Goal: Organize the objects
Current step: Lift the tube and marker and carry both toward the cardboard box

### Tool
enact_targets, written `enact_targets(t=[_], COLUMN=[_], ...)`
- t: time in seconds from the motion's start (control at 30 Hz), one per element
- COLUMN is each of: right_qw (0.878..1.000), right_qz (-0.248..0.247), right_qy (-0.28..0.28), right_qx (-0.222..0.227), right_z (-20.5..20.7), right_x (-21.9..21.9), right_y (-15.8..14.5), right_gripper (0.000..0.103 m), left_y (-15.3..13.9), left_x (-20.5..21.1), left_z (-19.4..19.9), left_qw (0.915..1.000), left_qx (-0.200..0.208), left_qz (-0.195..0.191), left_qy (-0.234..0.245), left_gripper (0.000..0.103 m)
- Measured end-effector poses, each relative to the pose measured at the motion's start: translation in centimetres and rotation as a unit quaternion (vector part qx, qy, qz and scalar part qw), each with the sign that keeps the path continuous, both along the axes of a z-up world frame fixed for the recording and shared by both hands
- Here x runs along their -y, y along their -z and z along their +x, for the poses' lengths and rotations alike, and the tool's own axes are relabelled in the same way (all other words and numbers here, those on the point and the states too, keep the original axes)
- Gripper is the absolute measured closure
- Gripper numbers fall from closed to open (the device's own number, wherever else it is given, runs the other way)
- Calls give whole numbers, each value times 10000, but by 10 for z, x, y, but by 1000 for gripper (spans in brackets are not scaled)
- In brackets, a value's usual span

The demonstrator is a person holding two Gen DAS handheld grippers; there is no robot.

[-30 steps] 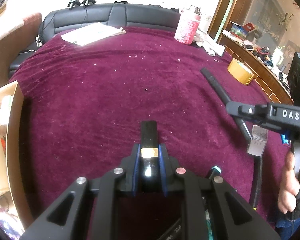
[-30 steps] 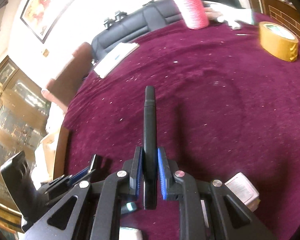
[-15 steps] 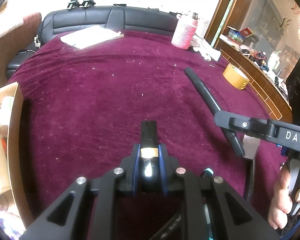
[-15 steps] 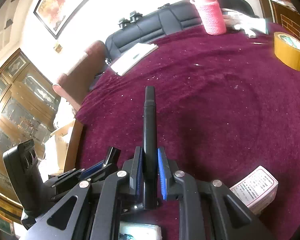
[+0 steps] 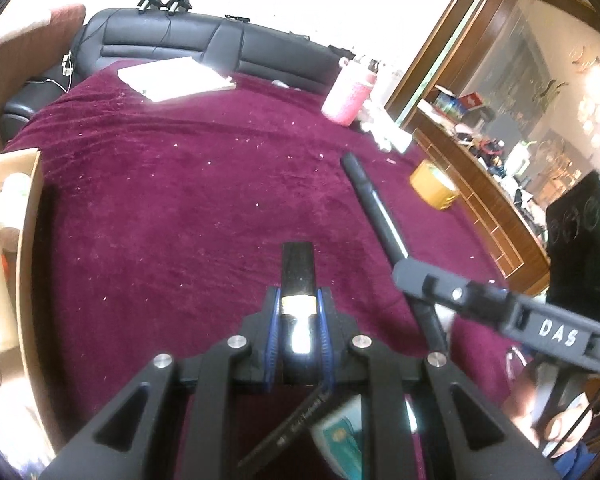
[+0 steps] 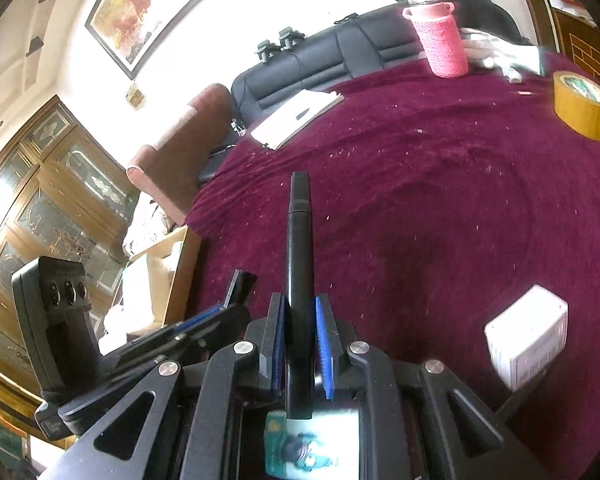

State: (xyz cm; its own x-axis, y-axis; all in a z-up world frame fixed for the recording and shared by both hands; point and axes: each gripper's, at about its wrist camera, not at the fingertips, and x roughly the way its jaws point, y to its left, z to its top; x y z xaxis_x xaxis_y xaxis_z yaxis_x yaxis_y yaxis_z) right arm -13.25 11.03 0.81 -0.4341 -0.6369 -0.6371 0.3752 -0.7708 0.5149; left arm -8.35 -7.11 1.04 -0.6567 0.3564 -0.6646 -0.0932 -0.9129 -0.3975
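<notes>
My left gripper [image 5: 298,300] is shut on a short black tube with a gold band [image 5: 297,268], held above the maroon cloth [image 5: 180,208]. In the right wrist view my right gripper [image 6: 300,308] is shut on a long black pen [image 6: 299,236] that points away over the cloth. The left wrist view shows this pen [image 5: 374,208] slanting up to the left out of the right gripper [image 5: 414,276]. At the lower left of the right wrist view the left gripper [image 6: 236,296] appears beside mine, with the tube's end [image 6: 243,282] sticking out.
An open cardboard box [image 5: 26,248] stands at the cloth's left edge. A yellow tape roll [image 6: 584,106], a pink bottle [image 6: 446,42] and white papers [image 6: 296,118] lie farther back. A small white box [image 6: 528,334] sits near right; a teal packet [image 6: 312,440] lies below the grippers.
Both grippers have lifted and shifted, each still holding its item. In the left wrist view the pen and right gripper have come closer toward the middle. The white box slid rightward in the right wrist view.
</notes>
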Motion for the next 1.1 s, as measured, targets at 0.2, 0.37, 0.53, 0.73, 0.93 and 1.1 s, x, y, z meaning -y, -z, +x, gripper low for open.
enact_targets(t=[0.2,0.37,0.53,0.73,0.93,1.1], right_qw=[9997,9978,9935,9847,9765,9739], right_qz=[-56,-84,-77,1,83,164], right_qy=[-209,-651,-1133,-1736,-2146,-2251], right_qx=[91,-18,35,125,165,239], right_z=[13,31,45,55,64,66], right_x=[14,44,81,140,200,240], right_y=[-3,-19,-30,-45,-45,-44], right_gripper=[86,86,86,86,86,86], left_y=[-8,-25,-44,-64,-70,-68], left_x=[15,33,65,128,201,242], left_z=[23,49,77,110,138,148], left_qw=[9997,9988,9964,9916,9827,9774], left_qx=[-89,-332,-574,-696,-552,-462], left_qz=[129,203,270,168,-121,-197], left_qy=[-160,-303,-563,-1081,-1766,-2052], left_gripper=[86,86,86,86,86,86])
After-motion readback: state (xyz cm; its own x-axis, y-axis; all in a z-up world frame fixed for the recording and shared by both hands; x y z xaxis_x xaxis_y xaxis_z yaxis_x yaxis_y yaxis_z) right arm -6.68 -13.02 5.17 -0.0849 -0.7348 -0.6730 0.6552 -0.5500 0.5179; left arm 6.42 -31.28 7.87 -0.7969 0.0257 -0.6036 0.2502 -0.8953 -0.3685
